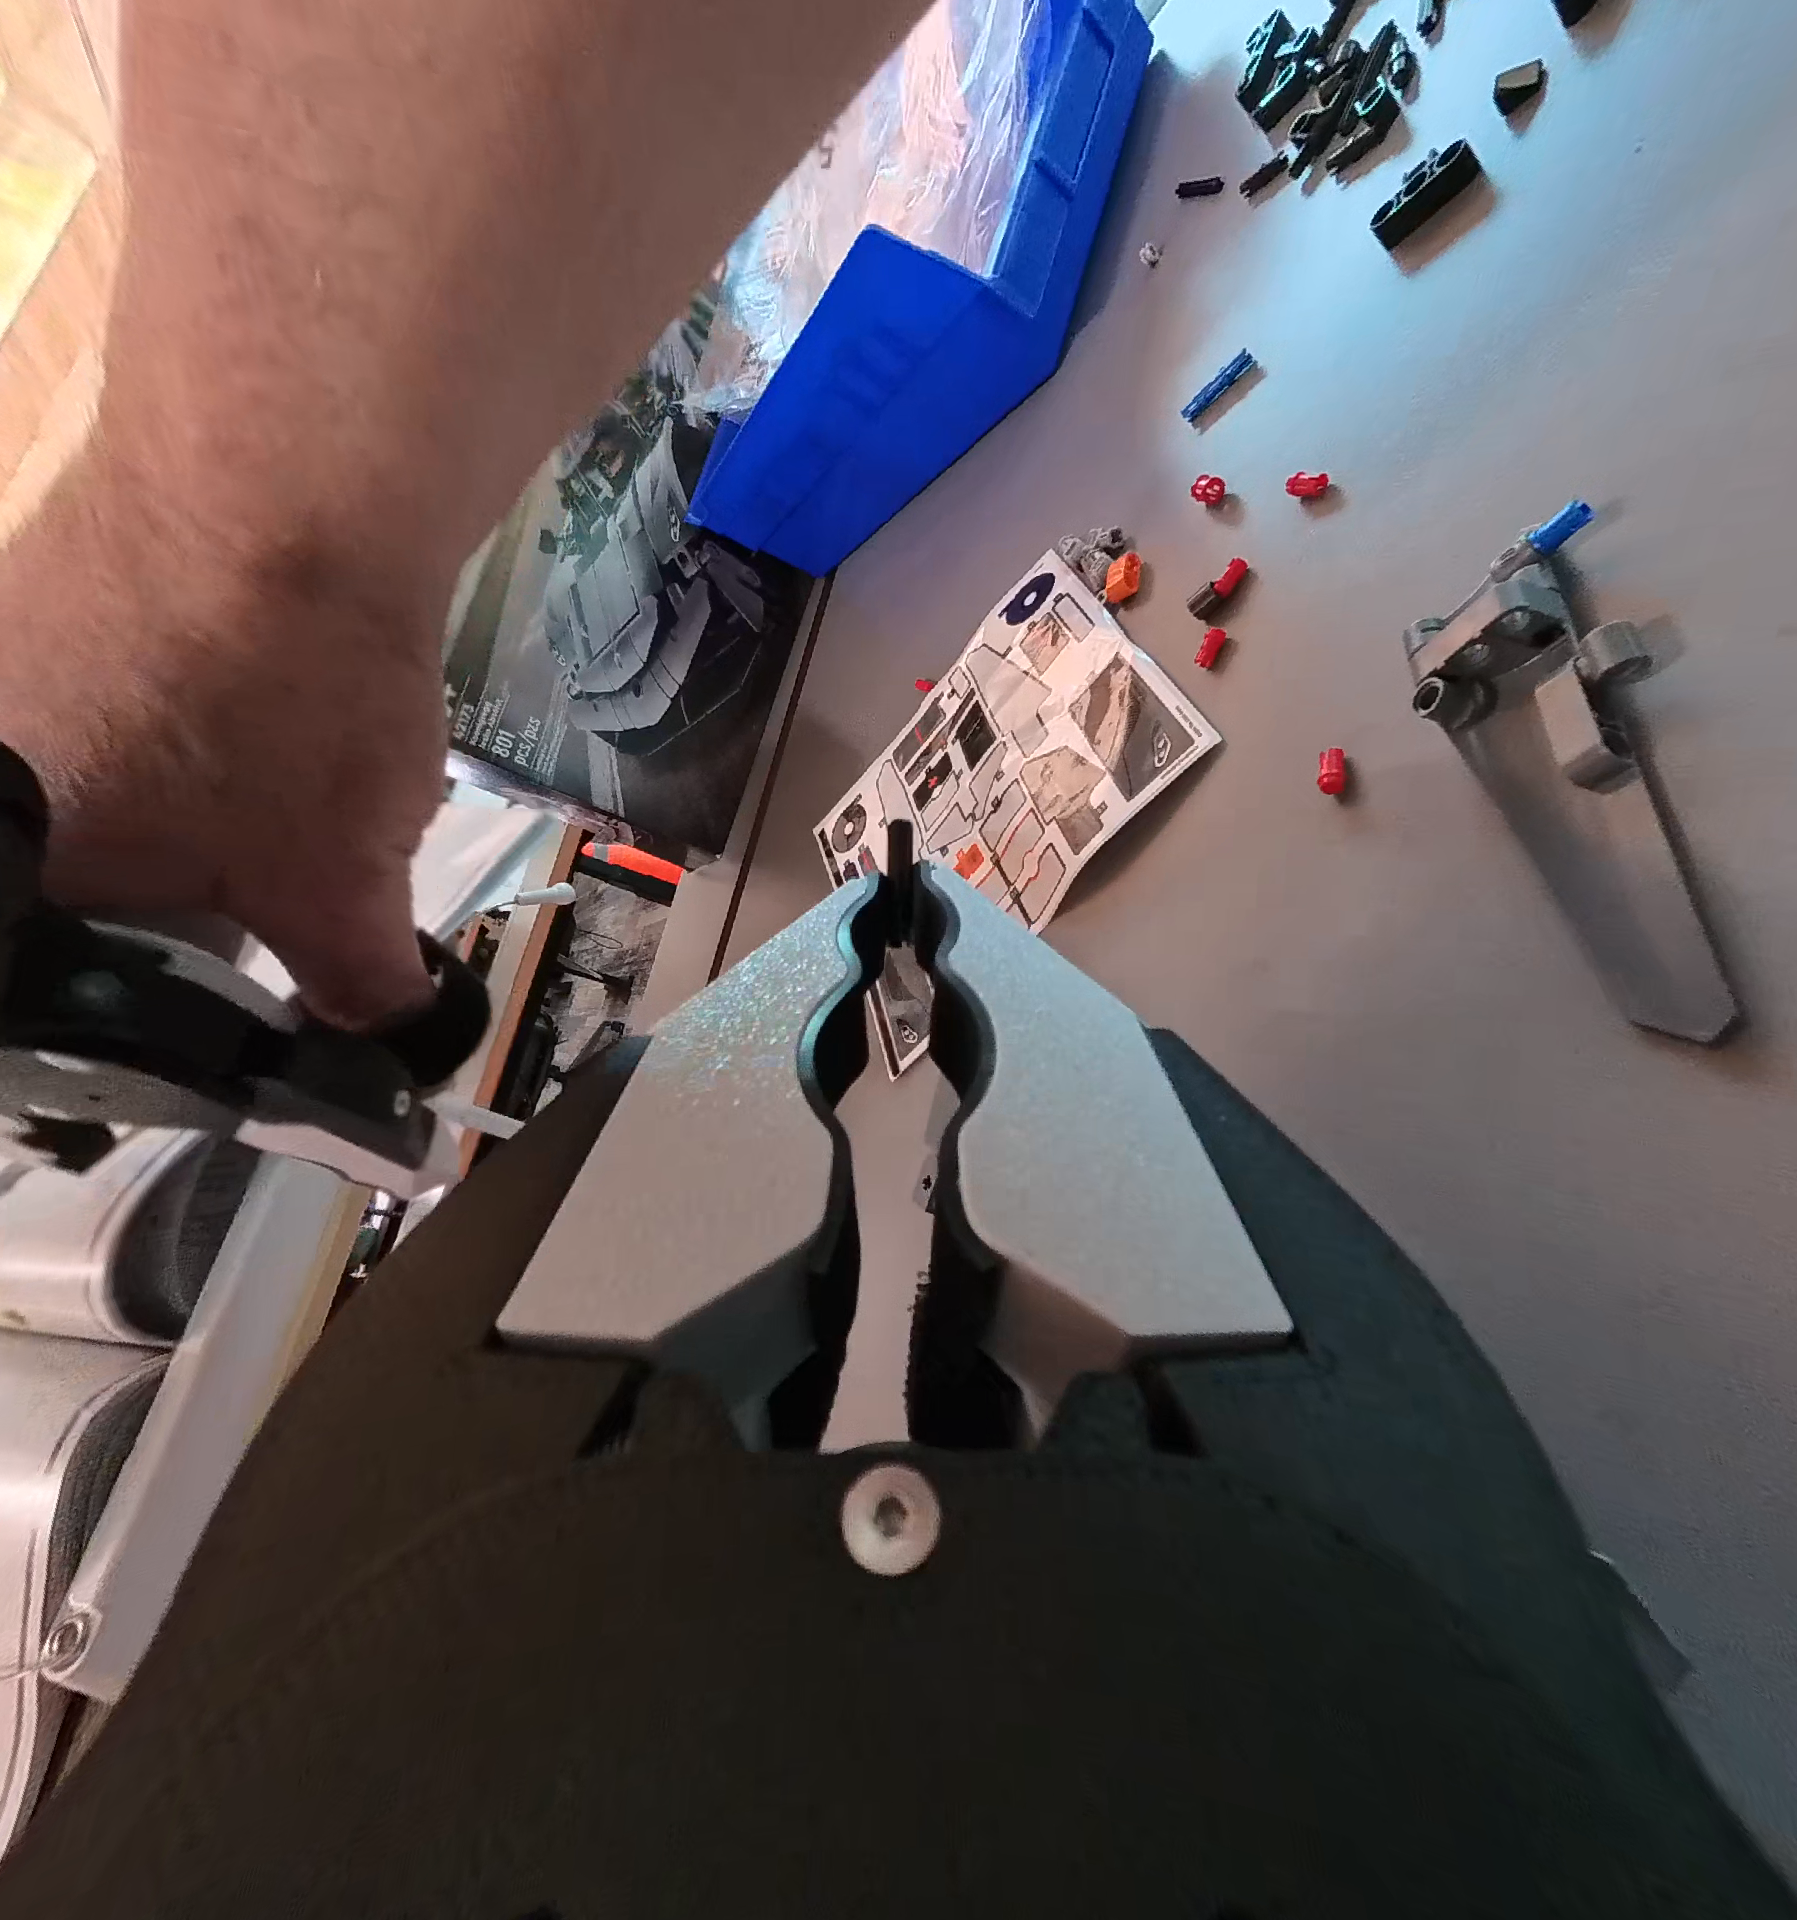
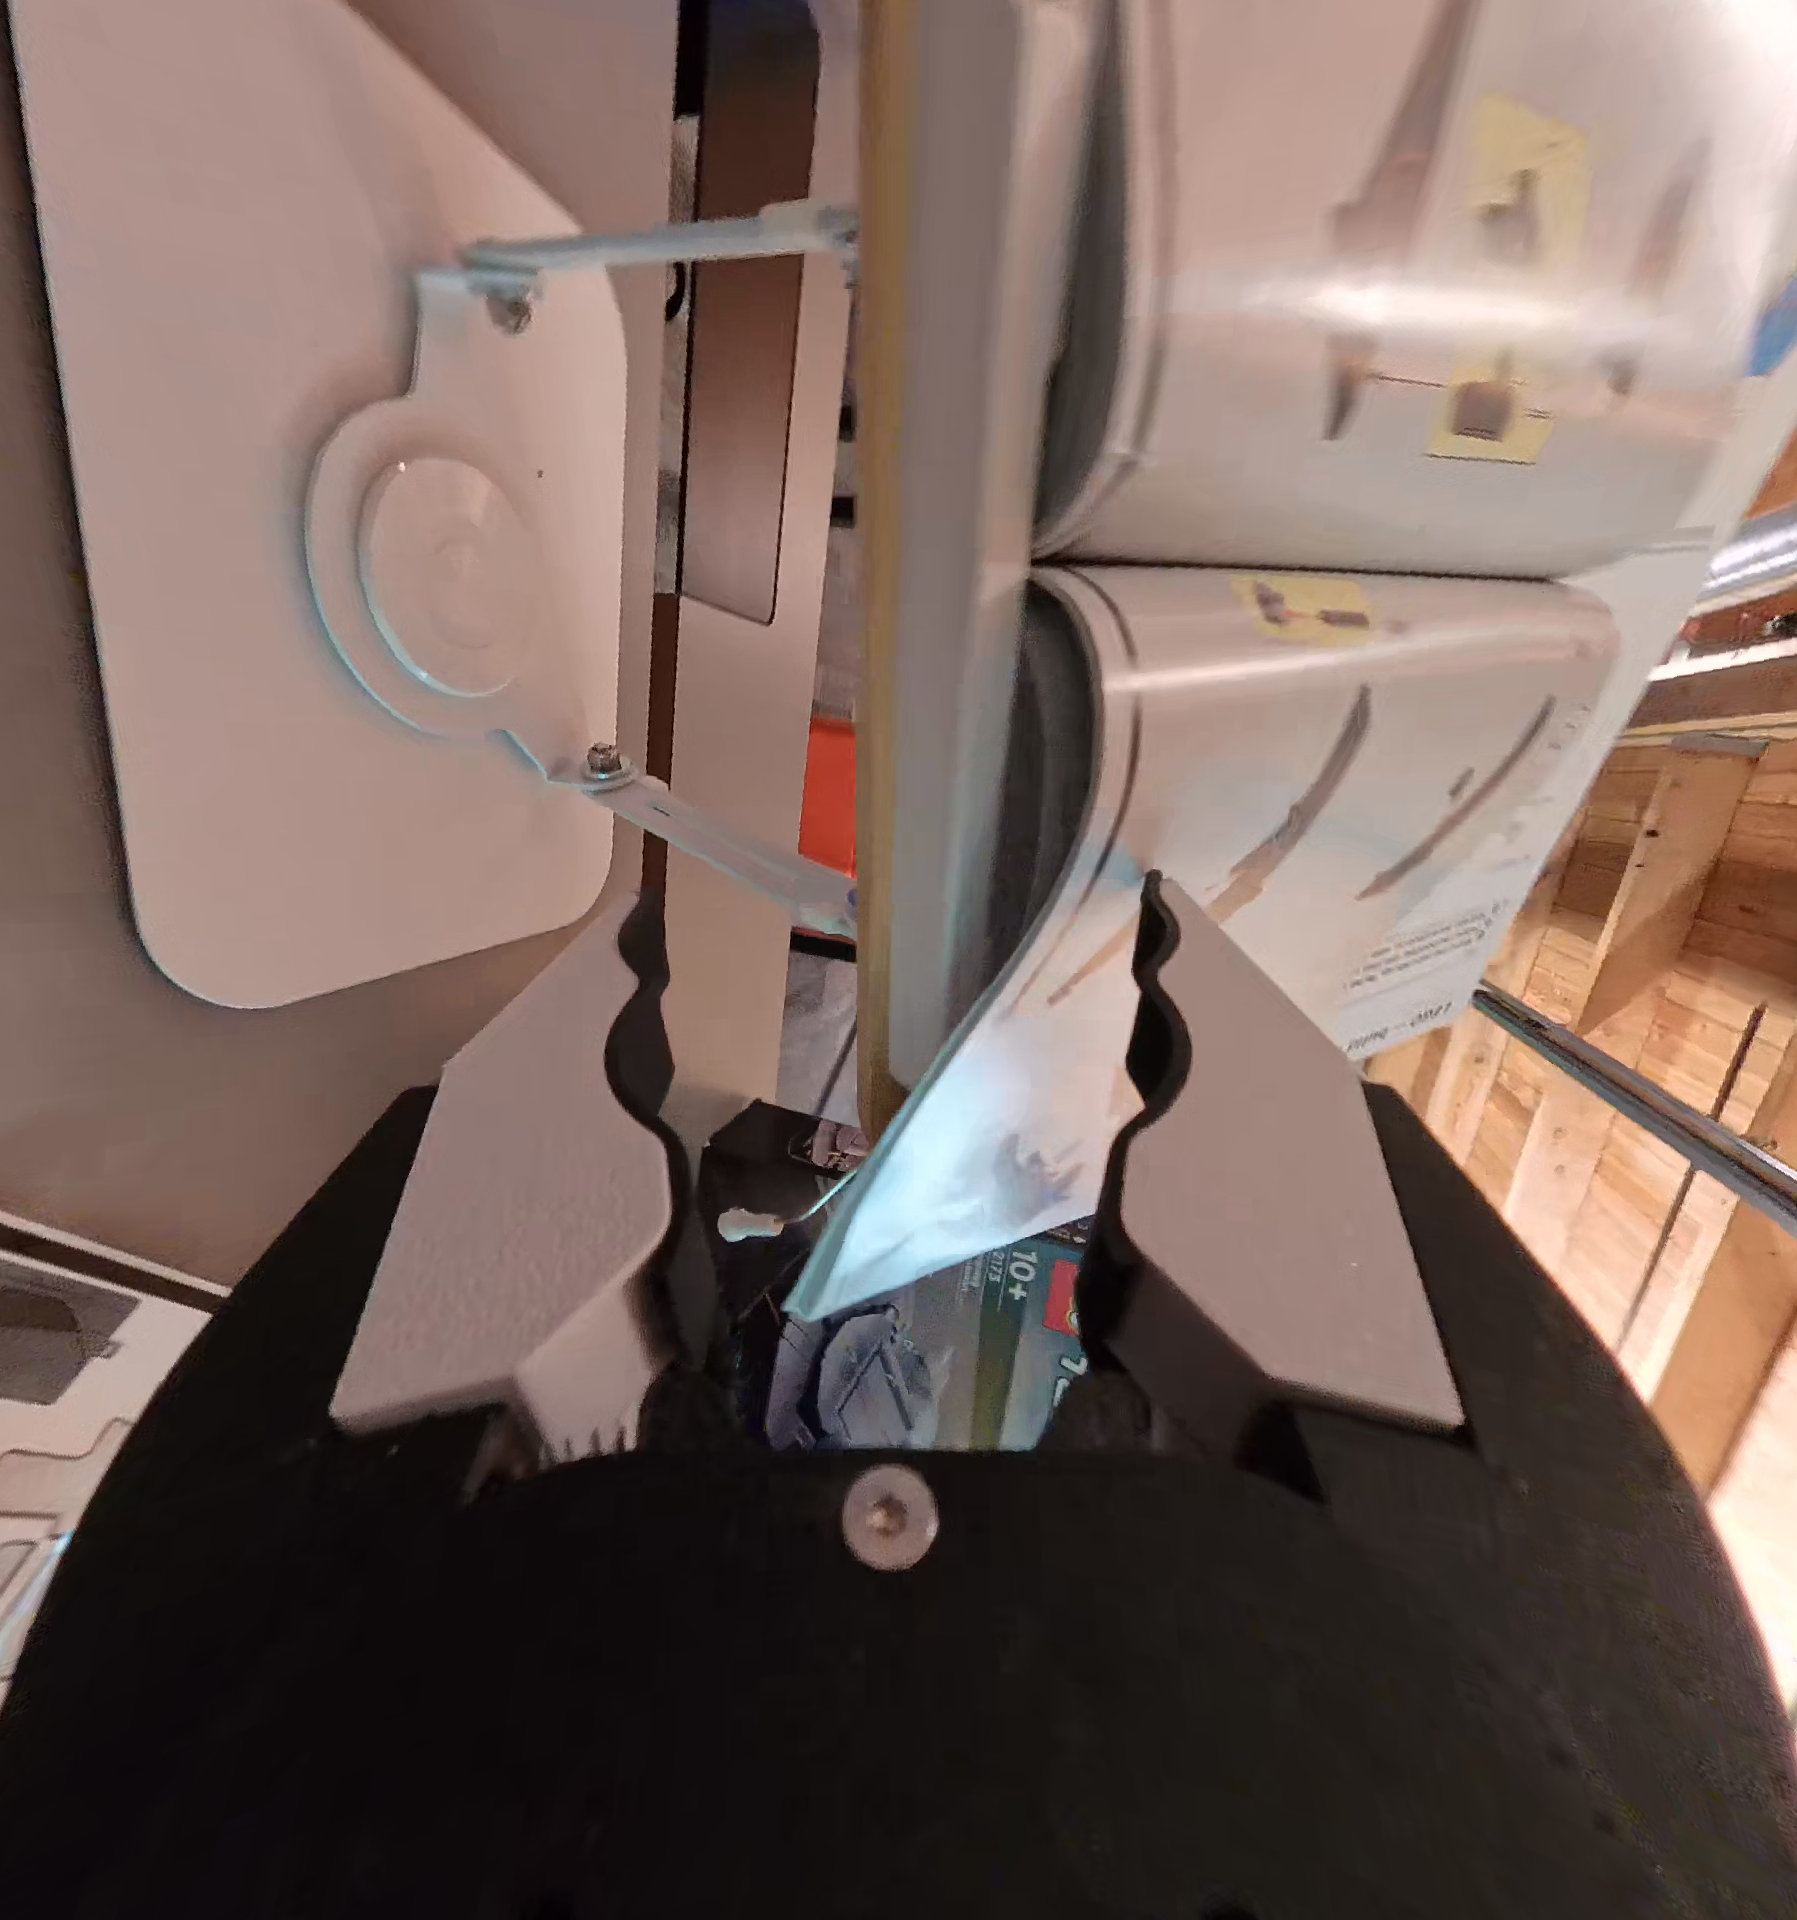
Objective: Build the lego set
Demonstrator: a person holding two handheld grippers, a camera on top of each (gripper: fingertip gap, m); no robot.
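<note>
My left gripper [image 1: 899, 914] is pinched nearly closed at the tips on a thin black pin [image 1: 900, 868]. The pin stands out past the fingertips, its long axis running along the fingers and pointing away from me toward the table. My right gripper [image 2: 899, 956] stands wide open with nothing between the fingers; it looks off the table edge toward white housings and a curling page [image 2: 987, 1164], so it is out of the work for now.

Just past the pin's tip lies the sticker sheet [image 1: 1029, 748], flat on the grey table [image 1: 1393, 1195]. Beyond it sit scattered red pins [image 1: 1330, 771], an orange piece [image 1: 1122, 577] and a blue axle [image 1: 1218, 384]. To the right of the sheet, well apart from my tips, is the grey assembly [image 1: 1569, 790], a long tapering panel with a bracket at its far end and a blue pin [image 1: 1561, 525] sticking out there. Its long axis runs roughly parallel to my fingers, so I judge the pin must swing right and forward and probably turn to meet a hole in the bracket; which hole, I cannot tell. The left gripper is clearly the nearer one. Farther back are the set's box [image 1: 613, 644], the blue bin [image 1: 925, 343] and a heap of black parts [image 1: 1330, 94].
</note>
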